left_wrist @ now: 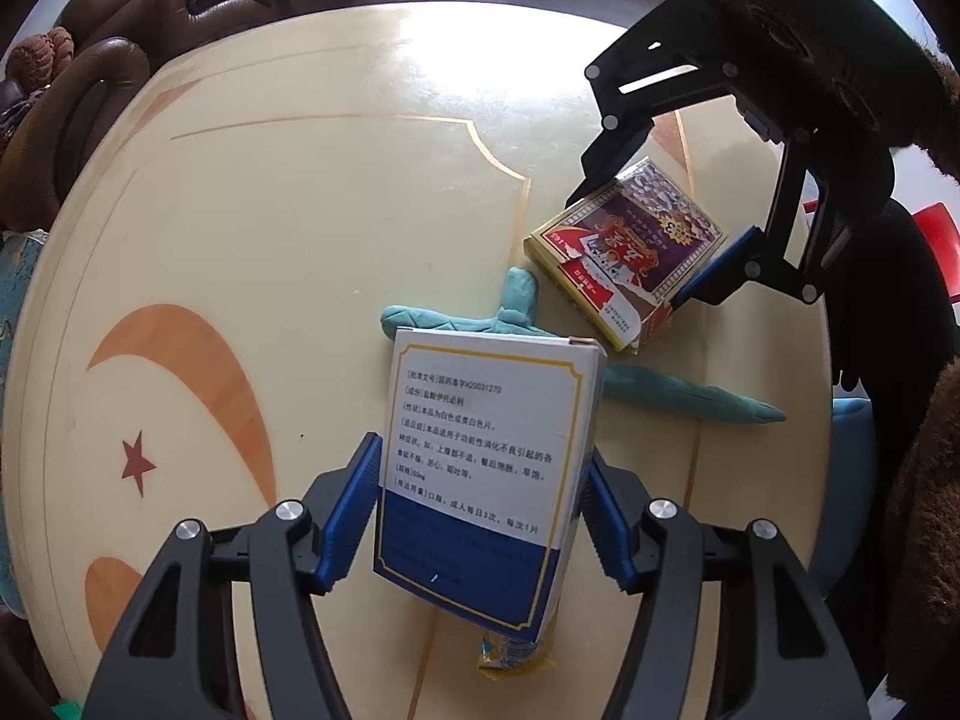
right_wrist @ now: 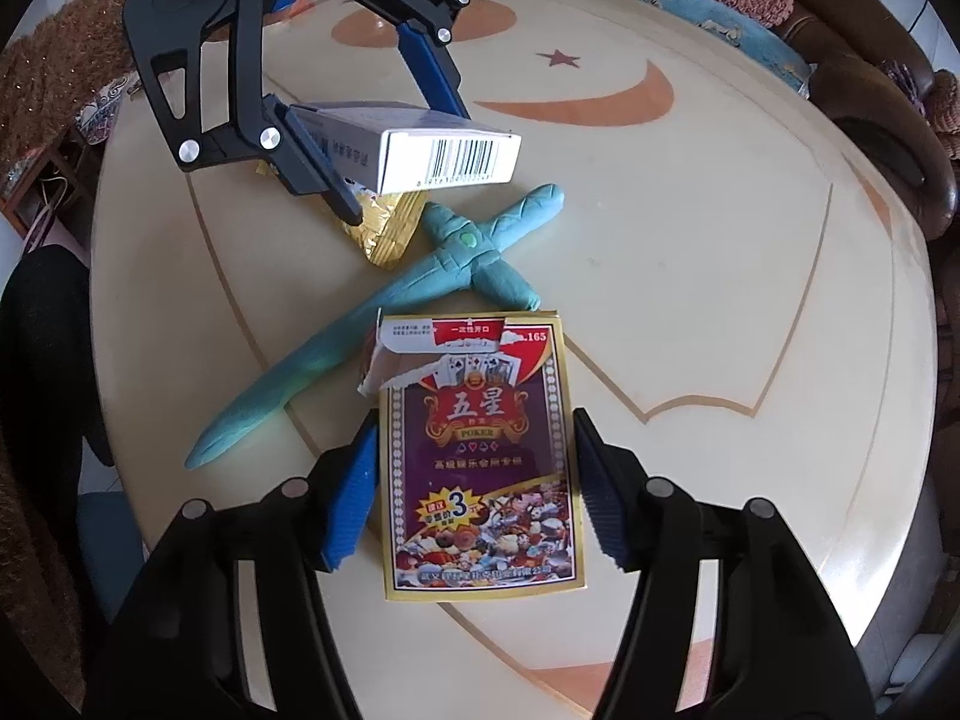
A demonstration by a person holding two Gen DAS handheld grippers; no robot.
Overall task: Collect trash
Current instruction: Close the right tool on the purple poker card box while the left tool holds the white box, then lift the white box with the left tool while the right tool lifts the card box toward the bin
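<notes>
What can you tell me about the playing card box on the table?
The playing card box is a flat printed cardboard pack, purple and red with a gold border, marked "POKER" and a yellow "3" burst. Its top flap is torn open, ragged at one corner. It lies flat, face up on the cream table, its torn end near the teal toy sword. The right tool straddles it, blue pads beside both long edges, apparently not yet squeezing.

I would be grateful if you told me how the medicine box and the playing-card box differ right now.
The medicine box is white and blue with plain printed text; the playing-card box is purple, red and gold with pictures. The medicine box looks intact and is raised off the table between the left claw pads, whereas the playing-card box has a torn top flap and lies flat between the right claw pads. Both are small cardboard cartons.
</notes>
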